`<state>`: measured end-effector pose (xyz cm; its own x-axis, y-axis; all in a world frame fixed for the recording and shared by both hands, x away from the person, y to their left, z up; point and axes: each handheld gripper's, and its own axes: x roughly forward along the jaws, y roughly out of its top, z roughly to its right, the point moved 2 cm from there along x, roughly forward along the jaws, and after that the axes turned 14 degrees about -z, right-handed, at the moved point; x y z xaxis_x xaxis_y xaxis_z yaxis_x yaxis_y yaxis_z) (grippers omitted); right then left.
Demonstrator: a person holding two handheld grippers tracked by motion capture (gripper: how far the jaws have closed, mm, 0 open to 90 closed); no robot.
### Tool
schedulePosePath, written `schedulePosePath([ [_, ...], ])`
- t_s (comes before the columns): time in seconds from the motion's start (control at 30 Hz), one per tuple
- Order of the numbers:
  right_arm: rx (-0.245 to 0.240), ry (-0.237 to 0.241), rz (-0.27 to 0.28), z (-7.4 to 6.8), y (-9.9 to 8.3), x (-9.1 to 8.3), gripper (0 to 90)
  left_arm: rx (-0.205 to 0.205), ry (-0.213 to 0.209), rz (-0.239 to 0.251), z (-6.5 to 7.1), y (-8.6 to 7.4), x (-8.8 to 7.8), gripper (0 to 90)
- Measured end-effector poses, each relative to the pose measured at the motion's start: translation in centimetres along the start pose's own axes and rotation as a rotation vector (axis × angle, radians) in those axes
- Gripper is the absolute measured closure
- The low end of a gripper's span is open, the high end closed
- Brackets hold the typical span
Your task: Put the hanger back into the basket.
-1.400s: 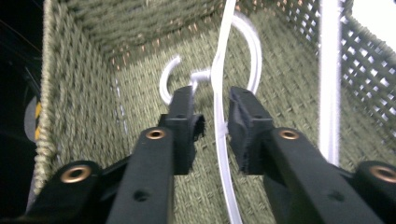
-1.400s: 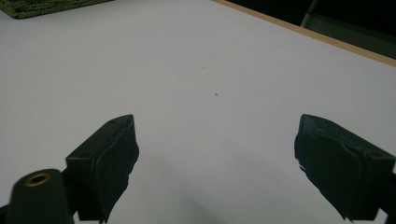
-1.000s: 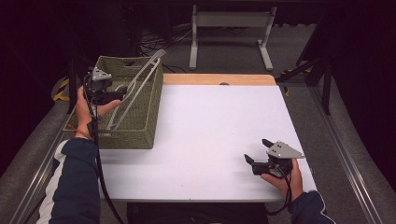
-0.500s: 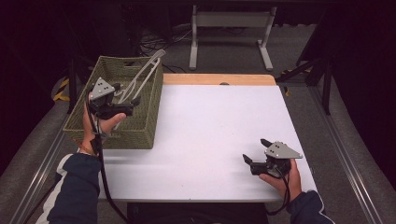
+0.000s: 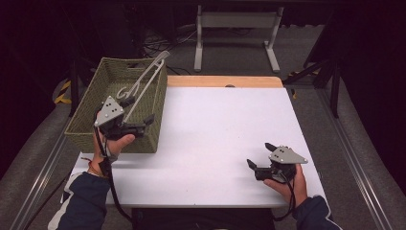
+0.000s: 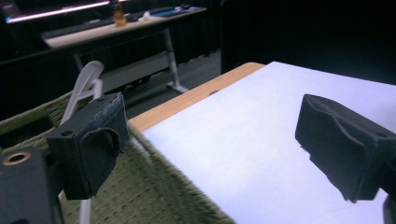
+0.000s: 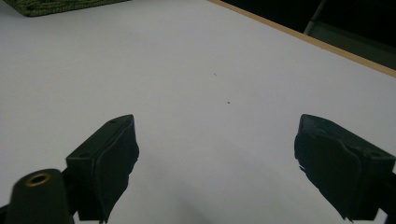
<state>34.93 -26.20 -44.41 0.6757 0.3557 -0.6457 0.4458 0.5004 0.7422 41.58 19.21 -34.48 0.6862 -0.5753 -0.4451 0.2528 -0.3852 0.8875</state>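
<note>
While looking down from high up, can see a big white table (image 5: 215, 124) with a wood strip along its far edge. Takes up more room than anything else.

Next in size, a green woven basket (image 5: 81, 134). Stands on the left part of the table, open at the top. Comes up again in the left gripper view (image 6: 154, 186), right under the camera, with the white top (image 6: 261, 140) beside it. Peeks in as a green corner (image 7: 51, 5) at the far edge of the right gripper view.

Then long pale grey tongs (image 5: 143, 81). Lean inside the basket, one end down low in it, the other end poking up over the far right rim. Rise behind one black jaw in the left gripper view (image 6: 86, 79).

Then the left gripper (image 5: 141, 111), held in the left hand (image 5: 115, 146) over the near right part of the basket. Jaws spread very wide, having just been opening. Nothing between them. One jaw over the basket and close beside the tongs, the other out over the white top. Cannot tell if that first jaw touches the tongs.

Last, the right gripper (image 5: 258, 154), held in the right hand (image 5: 287, 184) low over the near right part of the table, well apart from the basket. Jaws wide apart too, with nothing but bare white top (image 7: 210, 70) between them.
</note>
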Motion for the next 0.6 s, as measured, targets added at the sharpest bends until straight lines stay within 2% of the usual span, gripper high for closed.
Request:
schedulePosePath([
  [0.07,-0.002,-0.001,0.0,0.0,0.0,0.0,13.5,0.014,-0.003,-0.004,0.3,0.0,-0.1,10.3],
  [0.1,-0.003,0.0,-0.002,0.0,0.0,0.1,13.5,0.027,-0.015,0.006,1.1,0.1,-0.1,10.5],
  [0.17,-0.001,-0.003,-0.001,-0.1,0.0,0.0,13.6,0.035,-0.022,0.009,1.5,0.1,-0.1,10.4],
  [0.23,-0.002,-0.004,0.003,0.0,0.0,0.0,13.5,0.057,-0.035,0.011,2.6,0.1,0.0,10.5],
  [0.3,0.0,-0.006,0.007,-0.1,0.1,0.0,13.5,0.084,-0.028,0.013,3.5,0.0,0.1,10.5],
  [0.37,0.003,-0.008,0.01,-0.1,0.1,-0.1,13.5,0.106,-0.044,0.019,4.3,-0.2,0.2,10.9],
  [0.4,0.003,-0.009,0.01,-0.1,0.1,-0.1,13.5,0.106,-0.044,0.019,4.3,-0.2,0.2,10.9],
  [0.43,0.001,-0.008,0.013,-0.1,0.1,-0.1,13.5,0.131,-0.062,0.024,5.3,-0.6,0.2,11.0],
  [0.6,-0.004,-0.012,0.018,-0.4,0.3,-0.2,13.4,0.144,-0.095,0.022,6.2,-1.1,0.2,10.5],
])
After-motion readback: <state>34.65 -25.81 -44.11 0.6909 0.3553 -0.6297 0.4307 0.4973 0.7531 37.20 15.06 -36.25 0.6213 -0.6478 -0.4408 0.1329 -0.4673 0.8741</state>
